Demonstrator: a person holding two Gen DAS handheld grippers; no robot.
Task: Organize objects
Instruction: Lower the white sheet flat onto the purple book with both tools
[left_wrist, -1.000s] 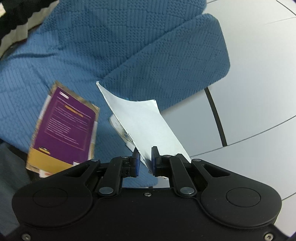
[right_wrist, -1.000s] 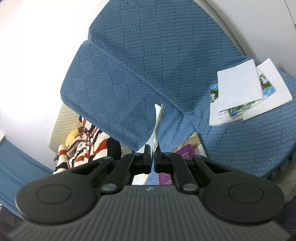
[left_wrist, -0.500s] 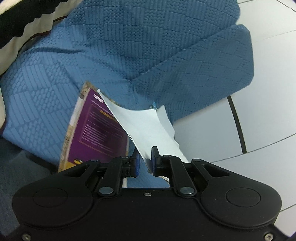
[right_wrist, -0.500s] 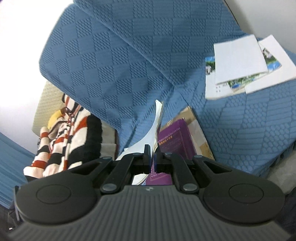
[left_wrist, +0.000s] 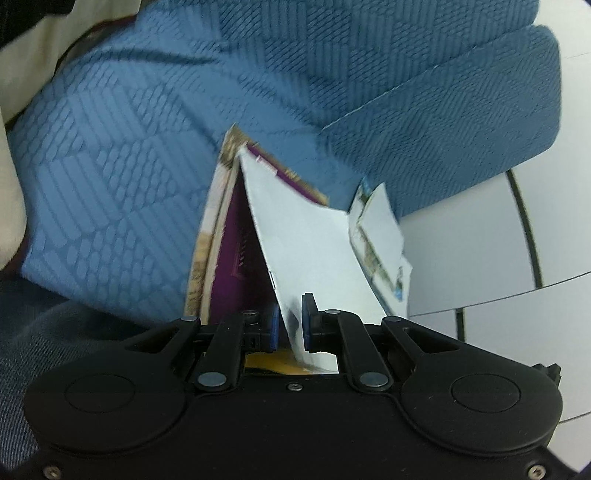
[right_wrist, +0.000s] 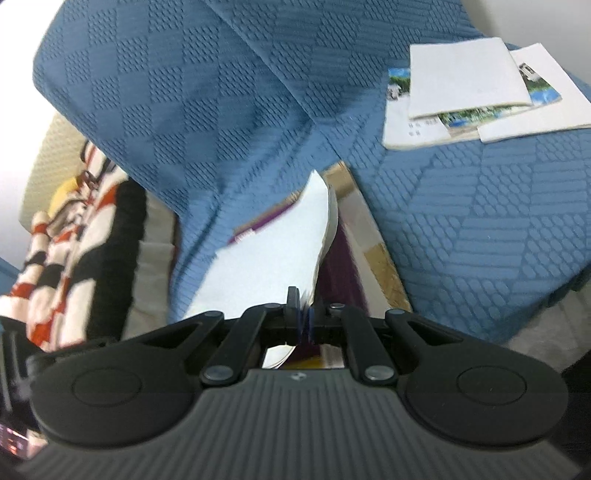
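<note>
A white booklet (left_wrist: 306, 240) hangs bent between my two grippers. My left gripper (left_wrist: 290, 314) is shut on one edge of it, and picture pages show at its far right side. In the right wrist view my right gripper (right_wrist: 303, 314) is shut on the same white booklet (right_wrist: 273, 258) from the other side. Right beneath it a purple book (left_wrist: 240, 258) with a tan border lies on the blue quilted sofa cover (left_wrist: 129, 166). The right wrist view shows that purple book (right_wrist: 340, 266) partly covered by the booklet. I cannot tell whether the booklet touches the book.
A loose stack of white and picture booklets (right_wrist: 469, 85) lies on the sofa seat (right_wrist: 480, 221) at the far right. A red, white and black striped garment (right_wrist: 66, 229) sits at the left on a beige cushion. White floor tiles (left_wrist: 480, 240) lie beyond the sofa arm.
Both grippers have come down with the white booklet toward the sofa. The purple book has grown larger in both views and now sits directly under the booklet.
</note>
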